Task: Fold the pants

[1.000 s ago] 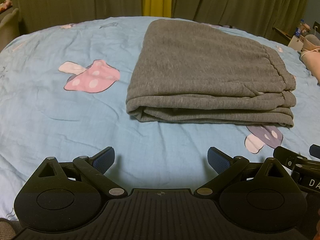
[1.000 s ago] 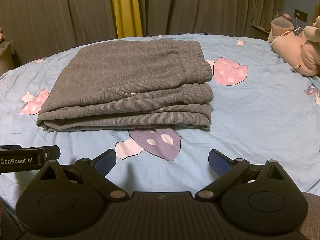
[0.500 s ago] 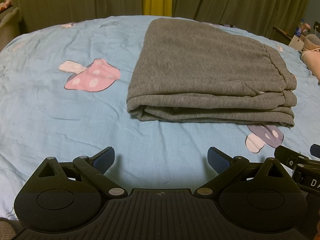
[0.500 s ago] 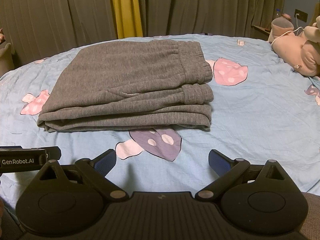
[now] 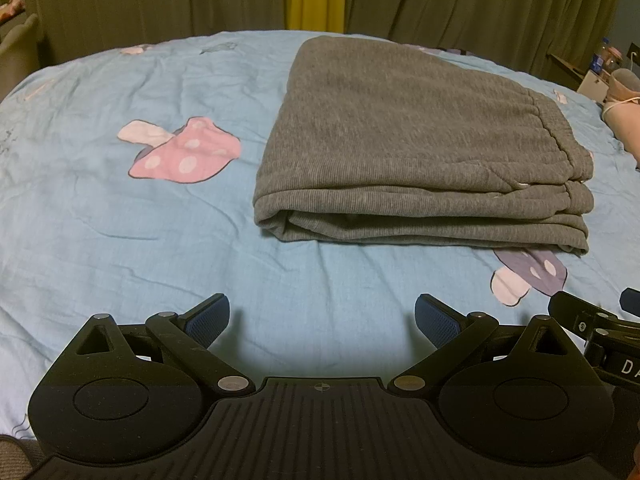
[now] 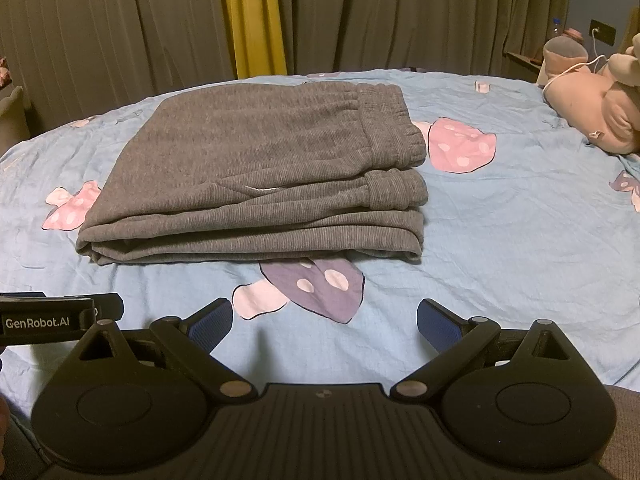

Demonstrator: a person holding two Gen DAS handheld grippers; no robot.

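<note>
A: Blue mushroom-print bed (image 5: 100, 220) below — how's the left gripper (image 5: 322, 316)?
B: Spread wide, holding nothing; the folded grey pants (image 5: 420, 152) lie ahead, right of it.
A: And the right gripper (image 6: 325, 318)?
B: Equally wide, untouched; pants ahead, slightly left.

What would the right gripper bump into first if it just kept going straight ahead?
Probably the folded grey pants. The open right gripper points across bare blue sheet toward their near edge, though it might graze the sheet first.

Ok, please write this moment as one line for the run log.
task: fold pants | pants: folded stack on bed sheet | left gripper: open, empty | right gripper: open, empty | contact: none
</note>
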